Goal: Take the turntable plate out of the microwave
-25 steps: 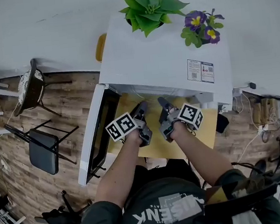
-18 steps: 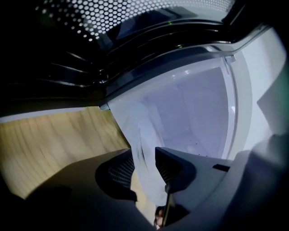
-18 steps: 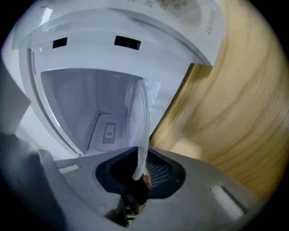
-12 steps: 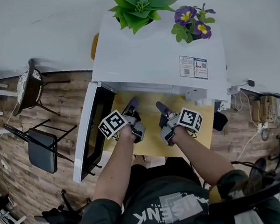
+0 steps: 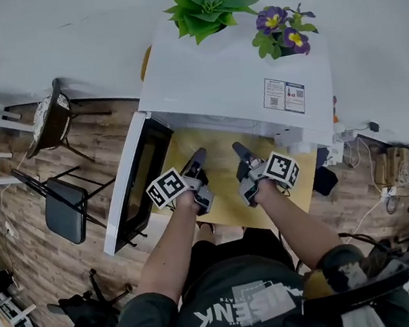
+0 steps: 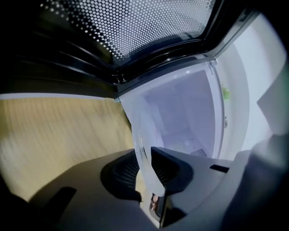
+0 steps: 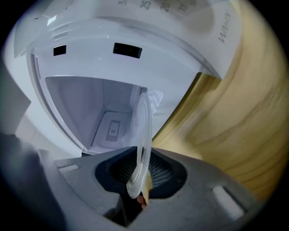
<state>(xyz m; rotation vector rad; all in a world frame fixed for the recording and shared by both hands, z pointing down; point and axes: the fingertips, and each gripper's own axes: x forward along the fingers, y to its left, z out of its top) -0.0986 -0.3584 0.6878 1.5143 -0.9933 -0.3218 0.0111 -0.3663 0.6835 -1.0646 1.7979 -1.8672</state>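
Within left claw (image 6: pixel 145 158) and right claw (image 7: pixel 143 158), turntable plate (image 6: pixel 140 128) rim, indistinct overhead

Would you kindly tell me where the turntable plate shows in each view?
Head view: not discernible, being clear glass.
Left gripper view: turntable plate lower centre, edge-on in the left gripper.
Right gripper view: centre, edge-on in the right gripper.
Shared landmark: the white microwave.

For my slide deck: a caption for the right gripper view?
Right gripper clamps the rim of the clear turntable plate in front of the open microwave.
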